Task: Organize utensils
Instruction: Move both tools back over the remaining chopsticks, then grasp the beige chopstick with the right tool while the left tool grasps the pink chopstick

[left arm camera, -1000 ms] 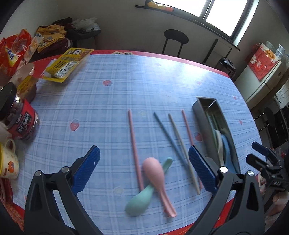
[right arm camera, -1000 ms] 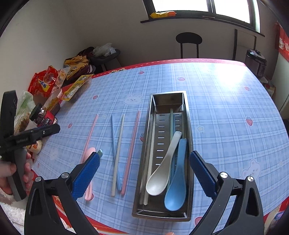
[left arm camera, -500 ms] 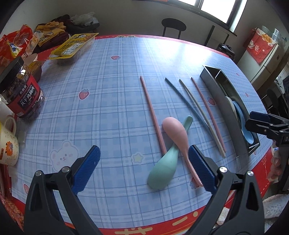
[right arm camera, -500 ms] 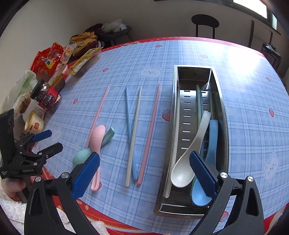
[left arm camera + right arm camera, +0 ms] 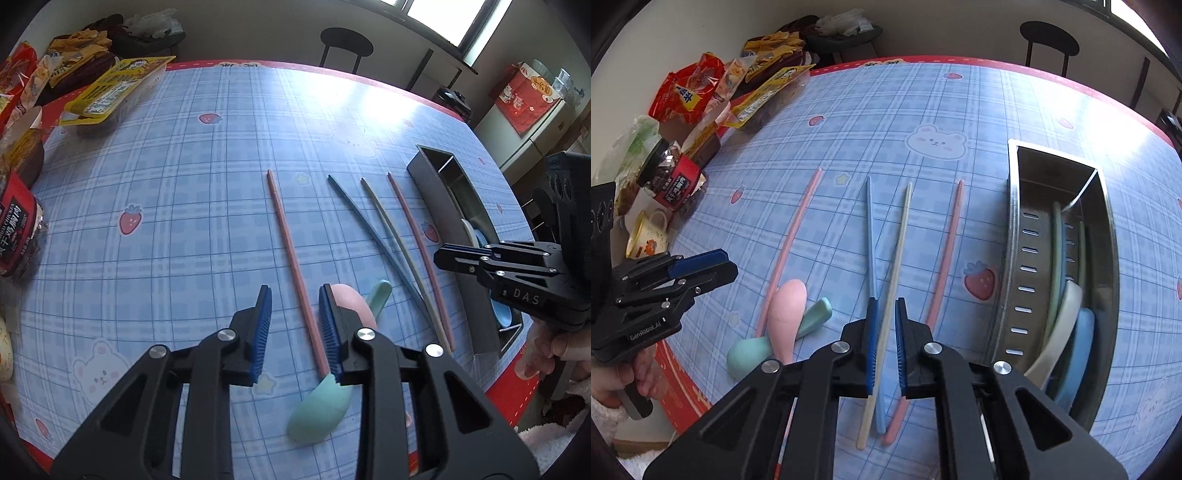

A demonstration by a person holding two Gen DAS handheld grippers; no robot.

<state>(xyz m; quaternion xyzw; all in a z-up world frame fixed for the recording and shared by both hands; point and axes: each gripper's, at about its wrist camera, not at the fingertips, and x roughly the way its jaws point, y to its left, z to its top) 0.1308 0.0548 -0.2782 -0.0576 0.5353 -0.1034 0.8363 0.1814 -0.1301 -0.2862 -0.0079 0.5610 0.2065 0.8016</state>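
Left gripper (image 5: 295,328), jaws closing about the long pink chopstick (image 5: 295,266) lying on the blue checked surface (image 5: 207,206), and right gripper (image 5: 885,343), jaws nearly shut about the cream chopstick (image 5: 892,280), both evidently bound for the steel perforated tray (image 5: 1015,258).

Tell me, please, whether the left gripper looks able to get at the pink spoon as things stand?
Probably yes. The pink spoon lies uncovered atop the teal spoon, just beside the left gripper; its jaws are closing with only a pink chopstick showing between them, so they must reopen.
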